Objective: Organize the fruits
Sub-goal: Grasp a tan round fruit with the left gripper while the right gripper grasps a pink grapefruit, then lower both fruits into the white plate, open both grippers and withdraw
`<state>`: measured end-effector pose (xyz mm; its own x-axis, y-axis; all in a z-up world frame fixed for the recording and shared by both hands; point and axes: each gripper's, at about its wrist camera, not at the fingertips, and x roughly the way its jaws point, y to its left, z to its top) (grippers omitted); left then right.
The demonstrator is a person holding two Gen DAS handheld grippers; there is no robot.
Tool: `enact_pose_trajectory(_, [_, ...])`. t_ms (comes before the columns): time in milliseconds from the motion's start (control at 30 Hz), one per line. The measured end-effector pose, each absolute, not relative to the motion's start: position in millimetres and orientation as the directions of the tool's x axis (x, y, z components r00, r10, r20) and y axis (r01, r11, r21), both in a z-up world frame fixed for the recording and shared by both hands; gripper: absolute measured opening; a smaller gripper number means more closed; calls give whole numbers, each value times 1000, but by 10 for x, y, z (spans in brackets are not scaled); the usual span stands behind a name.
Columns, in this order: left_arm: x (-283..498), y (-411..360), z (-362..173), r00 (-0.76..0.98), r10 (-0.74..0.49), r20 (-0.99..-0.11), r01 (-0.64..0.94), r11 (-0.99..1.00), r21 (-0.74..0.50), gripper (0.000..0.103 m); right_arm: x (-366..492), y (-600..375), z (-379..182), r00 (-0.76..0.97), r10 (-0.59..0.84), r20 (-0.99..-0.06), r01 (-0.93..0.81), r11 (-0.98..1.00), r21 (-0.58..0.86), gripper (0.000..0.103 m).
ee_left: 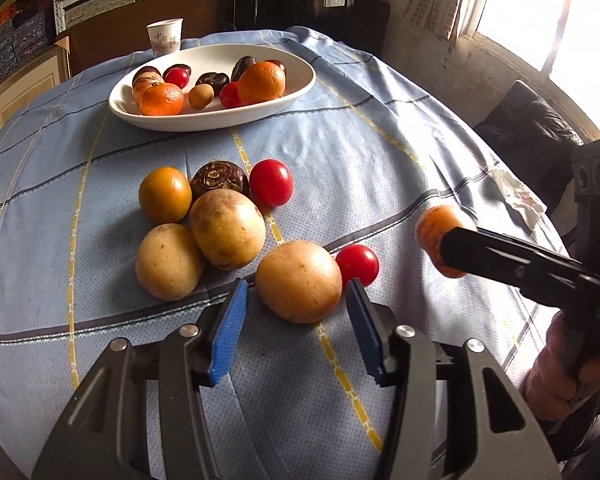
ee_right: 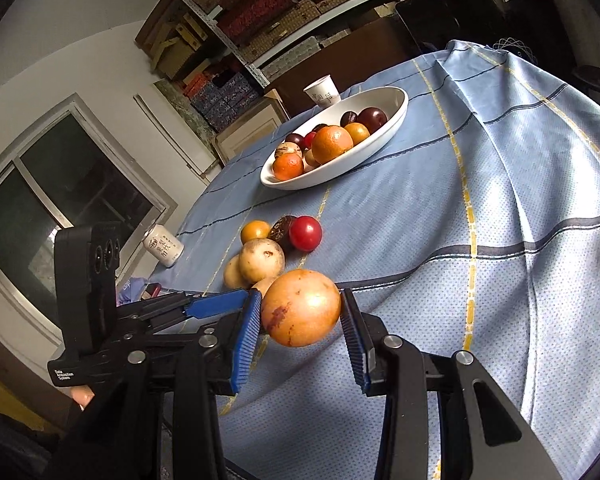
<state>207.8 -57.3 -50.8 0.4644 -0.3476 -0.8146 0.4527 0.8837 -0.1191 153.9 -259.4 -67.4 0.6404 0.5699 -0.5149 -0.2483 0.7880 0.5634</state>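
An orange-tan fruit [ee_right: 301,309] with a reddish blotch is clamped between the blue pads [ee_right: 247,342] of the right tongs [ee_right: 300,354] and is held above the table [ee_right: 520,184], clear of the blue striped cloth [ee_right: 540,320]. In the left wrist view the same fruit [ee_left: 440,232] is seen at the tip of the right tongs [ee_left: 460,248], raised off the cloth [ee_left: 400,168] to the right.

The left tongs [ee_left: 298,336] are spread apart, and a round tan fruit [ee_left: 299,281] lying on the cloth is seen between their tips; whether the pads [ee_left: 229,332] touch it cannot be told. A small red fruit [ee_left: 357,265] lies just beside it on the right. Farther back a cluster is gathered: two more tan fruits [ee_left: 227,229], a yellow-orange one [ee_left: 165,195], a dark patterned one [ee_left: 219,181] and another red one [ee_left: 271,183], packed closely together.

Beyond the cluster a white oval bowl [ee_left: 284,100] is set on the table, holding oranges [ee_left: 261,82], dark fruits and small red ones. A paper cup [ee_left: 165,37] stands behind the bowl. In the right wrist view a can [ee_right: 163,246] lies near the table's left edge, and stacked boxes [ee_right: 260,12] are seen on shelving behind.
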Motion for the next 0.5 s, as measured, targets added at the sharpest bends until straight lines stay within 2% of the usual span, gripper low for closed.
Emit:
enact_pose_trajectory(300, [2173,-646,-556,455,-328,-828,455,885,-100,50,1518,-2632,-680,639,585,-500,-253,773,582,41])
enact_pose_trajectory(500, [2157,-672,-558,457,-321,-830,464,882,-86,46,1514,-2638,-681,638,583,-502,-251,775,580,41])
